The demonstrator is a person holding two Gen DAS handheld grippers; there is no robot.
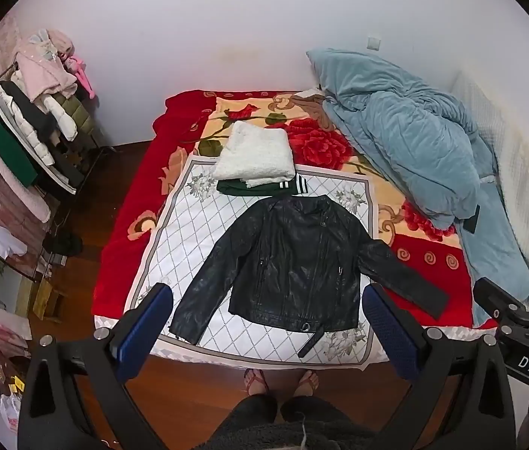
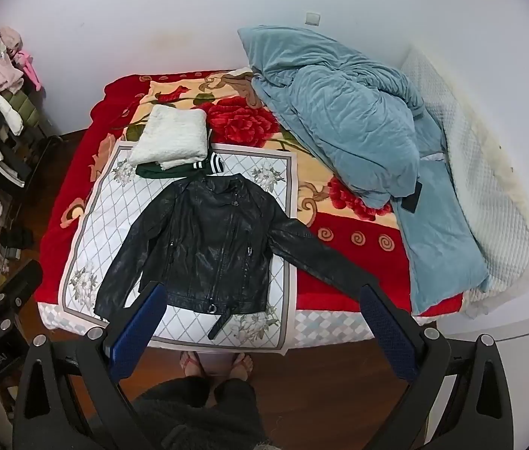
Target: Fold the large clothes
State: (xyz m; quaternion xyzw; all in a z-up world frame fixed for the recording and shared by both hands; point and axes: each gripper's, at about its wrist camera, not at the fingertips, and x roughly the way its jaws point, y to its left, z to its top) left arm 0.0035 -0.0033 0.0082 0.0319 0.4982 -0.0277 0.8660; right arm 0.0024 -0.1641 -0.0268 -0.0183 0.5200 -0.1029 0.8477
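The bed [image 1: 122, 225] is crowded: the quilt [image 1: 407, 142] sits beside my workspace, so a swung sleeve may snag it. The jacket [image 1: 294, 258] lies flat, front up, on the white mat [image 1: 178, 247]; stiff leather may spring open. My left gripper [image 1: 268, 322] and right gripper [image 2: 264, 318] hover spread wide, holding nothing. The belt strap [image 1: 311, 341] could catch.

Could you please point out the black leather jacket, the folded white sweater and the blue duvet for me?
black leather jacket [image 1: 294, 258]: left wrist view, centre of the chest panel.
folded white sweater [image 1: 255, 155]: left wrist view, middle of its top face.
blue duvet [image 2: 343, 123]: right wrist view, middle of the bunched heap.
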